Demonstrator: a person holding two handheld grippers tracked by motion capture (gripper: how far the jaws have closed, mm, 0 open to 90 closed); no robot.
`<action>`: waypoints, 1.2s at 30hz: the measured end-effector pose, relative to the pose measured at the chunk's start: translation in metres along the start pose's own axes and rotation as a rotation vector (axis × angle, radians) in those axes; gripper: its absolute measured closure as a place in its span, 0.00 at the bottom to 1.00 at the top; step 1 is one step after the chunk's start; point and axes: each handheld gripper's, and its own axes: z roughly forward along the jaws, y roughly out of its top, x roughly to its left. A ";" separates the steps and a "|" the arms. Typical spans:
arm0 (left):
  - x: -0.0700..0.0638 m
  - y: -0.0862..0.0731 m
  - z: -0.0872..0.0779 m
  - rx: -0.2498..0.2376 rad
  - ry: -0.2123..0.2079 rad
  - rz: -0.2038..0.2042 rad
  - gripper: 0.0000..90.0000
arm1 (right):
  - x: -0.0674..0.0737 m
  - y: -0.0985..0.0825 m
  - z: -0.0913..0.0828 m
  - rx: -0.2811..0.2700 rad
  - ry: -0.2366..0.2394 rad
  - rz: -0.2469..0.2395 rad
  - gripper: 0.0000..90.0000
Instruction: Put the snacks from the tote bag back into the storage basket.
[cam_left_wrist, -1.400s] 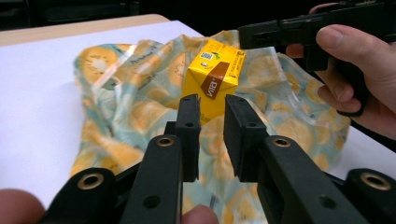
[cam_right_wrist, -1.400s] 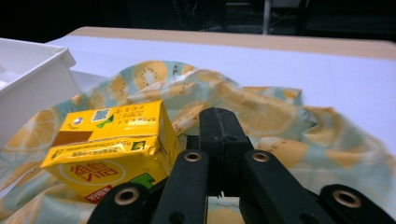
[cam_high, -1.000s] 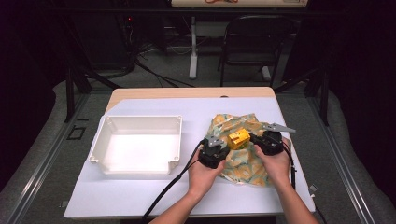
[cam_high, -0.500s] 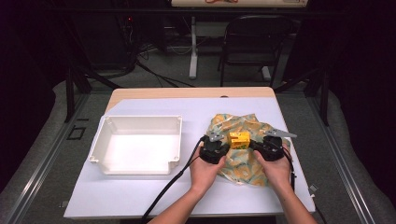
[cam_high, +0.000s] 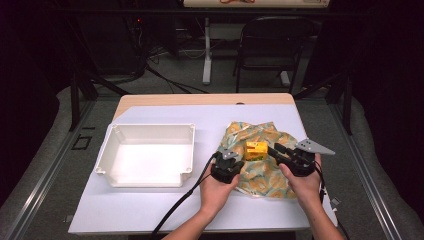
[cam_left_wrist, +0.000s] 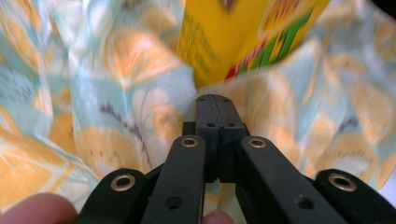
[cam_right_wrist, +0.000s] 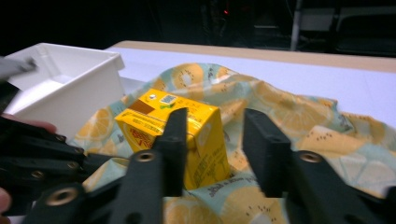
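A yellow drink carton (cam_high: 256, 150) stands upright on a cloth printed with lemon slices (cam_high: 260, 182) at the right of the white table. My left gripper (cam_high: 231, 157) is shut just left of the carton. In the left gripper view its tips (cam_left_wrist: 212, 99) touch the cloth (cam_left_wrist: 116, 70) below the carton (cam_left_wrist: 233, 32); I cannot tell whether a fold is pinched. My right gripper (cam_high: 276, 150) is on the carton's right. Its jaws have just been opening and stand open (cam_right_wrist: 215, 115), with the carton (cam_right_wrist: 163, 116) a little beyond them and untouched.
An empty white tray (cam_high: 107, 157) sits on the table's left half; its corner (cam_right_wrist: 70, 70) is also in the right gripper view. Black cables trail from both grippers toward the near table edge. A folding chair and stands are on the floor beyond the table.
The right gripper's jaws have parted and it has drawn slightly back to the right, away from the carton. The left gripper, carton and cloth have stayed put.
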 end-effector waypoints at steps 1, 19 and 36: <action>0.001 -0.003 0.002 0.004 0.002 -0.003 1.00 | -0.002 0.000 0.000 -0.008 0.051 -0.002 0.54; 0.004 -0.018 0.014 0.056 -0.012 -0.004 1.00 | -0.003 -0.009 0.047 0.119 0.171 -0.151 0.21; 0.007 -0.019 0.013 0.067 -0.044 -0.012 1.00 | -0.004 -0.023 0.073 0.156 0.230 -0.201 0.17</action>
